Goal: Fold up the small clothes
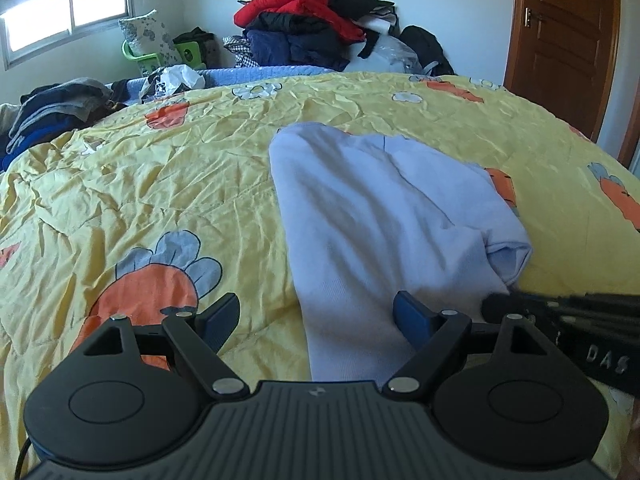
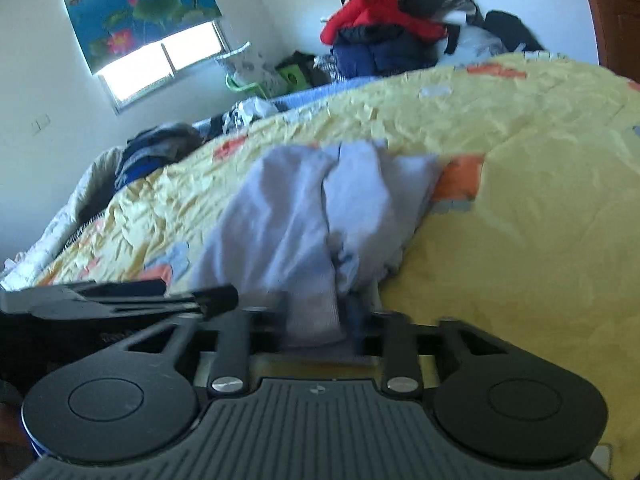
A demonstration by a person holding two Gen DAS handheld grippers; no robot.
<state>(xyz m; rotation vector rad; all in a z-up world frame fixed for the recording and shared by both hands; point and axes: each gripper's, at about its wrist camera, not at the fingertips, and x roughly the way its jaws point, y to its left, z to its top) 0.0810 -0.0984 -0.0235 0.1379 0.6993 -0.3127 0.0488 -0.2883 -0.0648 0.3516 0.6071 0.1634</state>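
Far left, bed edge: a heap of dark grey and blue folded clothes (image 1: 56, 108) lies at the edge of the bed, beside the wrinkled yellow quilt with orange carrot prints (image 1: 168, 184).
Window: a bright window with a lotus-print blind (image 2: 138, 8) sits in the wall behind that heap.
Left gripper: the black two-finger left gripper (image 1: 316, 322) hangs low over the quilt with its blue-padded fingers (image 1: 412, 318) spread wide. One finger is over a carrot print, the other over the near end of the garment. No cloth is pinched between them.
Garment: the pale lilac knitted small garment (image 1: 384, 216) lies on the quilt near the middle of the bed, stretched away from the camera, with one side folded over so that a rolled hem faces right.
Right gripper: the black two-finger right gripper (image 2: 320, 320) has its fingers closed narrow, clamped on the near edge of the lilac garment (image 2: 316, 216), which bunches up just ahead of them. The right wrist view is blurred.
Back of room: a tall pile of red, navy and black jackets (image 1: 308, 28) stands beyond the far side of the bed.
Far right: a brown wooden door (image 1: 560, 36) is shut, well apart from the garment.
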